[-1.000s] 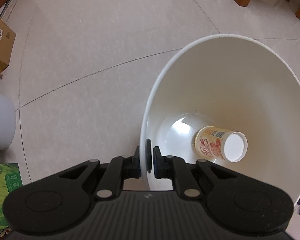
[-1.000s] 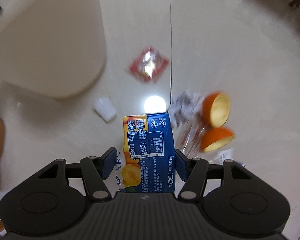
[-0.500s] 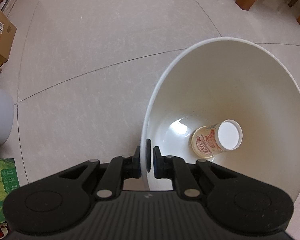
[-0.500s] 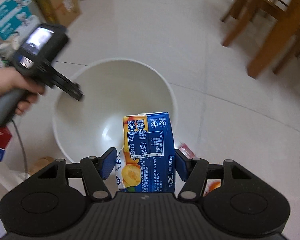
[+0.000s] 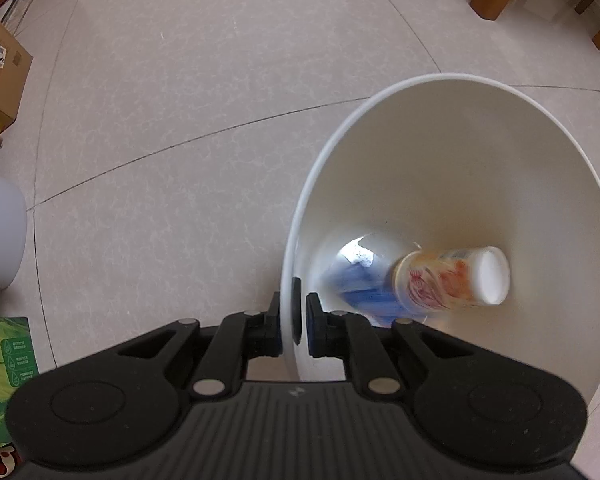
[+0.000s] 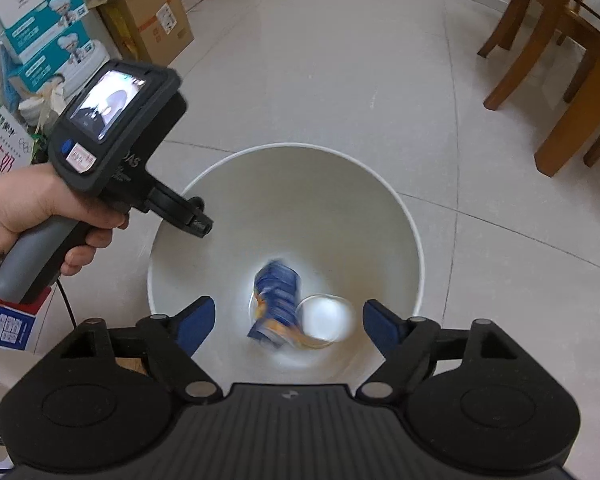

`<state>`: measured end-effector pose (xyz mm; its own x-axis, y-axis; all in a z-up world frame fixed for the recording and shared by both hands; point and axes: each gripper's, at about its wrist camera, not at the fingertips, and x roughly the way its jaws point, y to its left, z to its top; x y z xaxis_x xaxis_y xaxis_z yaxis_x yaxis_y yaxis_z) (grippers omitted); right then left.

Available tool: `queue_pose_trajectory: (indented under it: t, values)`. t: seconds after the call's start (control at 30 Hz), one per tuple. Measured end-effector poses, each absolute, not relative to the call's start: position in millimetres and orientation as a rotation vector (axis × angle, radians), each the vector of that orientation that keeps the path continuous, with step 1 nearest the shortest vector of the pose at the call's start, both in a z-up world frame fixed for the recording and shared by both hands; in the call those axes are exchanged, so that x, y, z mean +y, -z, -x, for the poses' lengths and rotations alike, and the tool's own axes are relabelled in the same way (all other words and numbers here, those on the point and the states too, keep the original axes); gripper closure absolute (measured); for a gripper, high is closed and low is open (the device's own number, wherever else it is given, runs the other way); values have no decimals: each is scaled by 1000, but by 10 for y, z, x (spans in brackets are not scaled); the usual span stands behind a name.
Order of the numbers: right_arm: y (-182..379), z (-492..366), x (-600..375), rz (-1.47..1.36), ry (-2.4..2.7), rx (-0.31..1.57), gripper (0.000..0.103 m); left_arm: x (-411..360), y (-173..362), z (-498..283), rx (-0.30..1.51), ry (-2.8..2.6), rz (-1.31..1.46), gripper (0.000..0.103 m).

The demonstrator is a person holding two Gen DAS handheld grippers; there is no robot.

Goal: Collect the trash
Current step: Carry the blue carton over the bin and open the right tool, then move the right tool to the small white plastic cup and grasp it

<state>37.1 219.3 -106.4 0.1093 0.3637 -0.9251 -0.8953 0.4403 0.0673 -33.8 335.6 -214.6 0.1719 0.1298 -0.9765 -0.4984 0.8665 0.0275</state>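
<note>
- Bin (image 6: 404, 216): plain white inside and out.
- Carton (image 6: 276, 300): dark blue with orange-yellow print, blurred.
- Cup (image 5: 452, 280): cream with red and orange print, white base.
- Floor (image 5: 180, 120): pale beige tiles, faintly mottled, thin dark joints.
- Right gripper (image 6: 288, 322): black body, blue pads.
- Left gripper (image 5: 294, 320): black body and pads.
- Chair legs (image 6: 560, 60): orange-brown wood.
- Boxes (image 6: 148, 12): brown cardboard; beside them white and teal cartons.

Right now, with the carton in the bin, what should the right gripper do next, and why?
Probably lift the right gripper away and go for more trash: its fingers have just opened with nothing between them, and the blue carton lies in the white bin beside the paper cup. The left gripper clamps the rim.
</note>
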Motion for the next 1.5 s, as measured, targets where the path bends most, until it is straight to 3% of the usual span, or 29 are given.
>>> queue_pose_trajectory:
  t: [0.5,0.83,1.27,1.5]
  values:
    - [1372,-485,1380,548,-880,1071,18,3395,2158,335,1330,-451,341,94]
    - [2301,-437,1109,539,-814,1226,19,3458,2151,359,1324,-450,374,94]
    - [3271,-233,1115,570,-843,1244,19,3416,2046,431,1287,-457,354,97]
    - [3706,-120,1184,722,-851,1130,20,3367,2013,417,1290,-468,353,98]
